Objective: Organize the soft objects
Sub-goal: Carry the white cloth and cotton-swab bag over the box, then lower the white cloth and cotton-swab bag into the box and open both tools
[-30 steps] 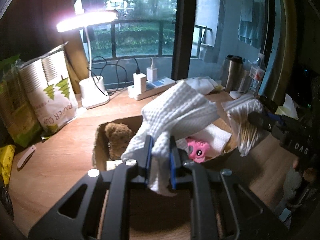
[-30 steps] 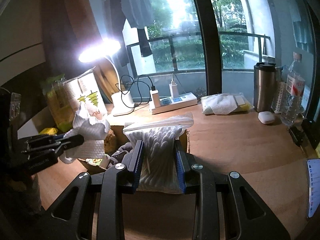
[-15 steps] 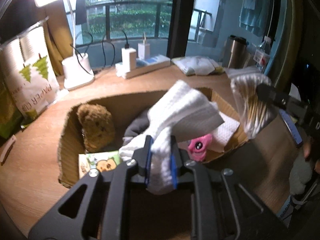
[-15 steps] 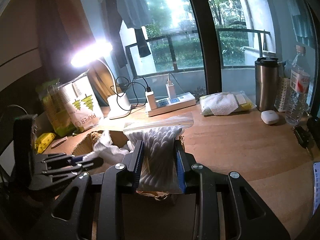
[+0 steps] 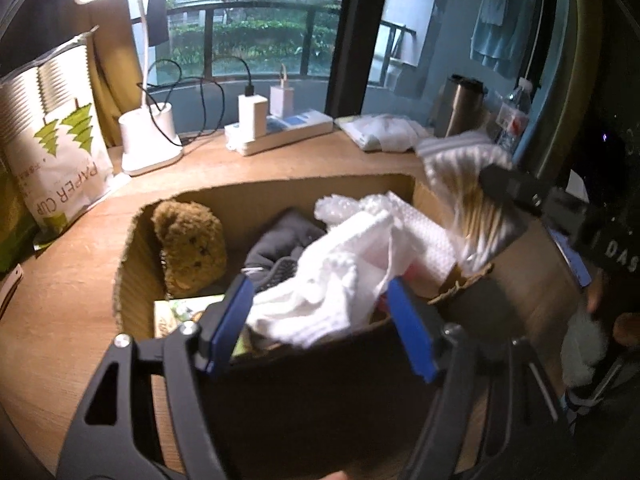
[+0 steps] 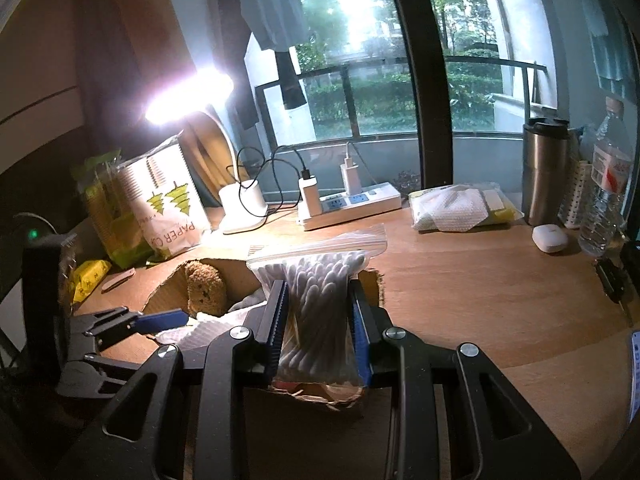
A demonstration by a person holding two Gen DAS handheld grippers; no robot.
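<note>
Over the open brown cardboard box hang both claws. Inside the box lies the soft white bumpy cloth; it is light and floppy, so any bunched fold is good to pinch. Above it the left gripper is opening, its blue pads off the cloth. At the box's edge, the right gripper squeezes the clear squishy bag of cotton swabs around its middle.

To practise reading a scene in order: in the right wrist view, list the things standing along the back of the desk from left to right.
Paper cup bag → white lamp base → power strip → packet of white cloths → steel tumbler → water bottle.
</note>
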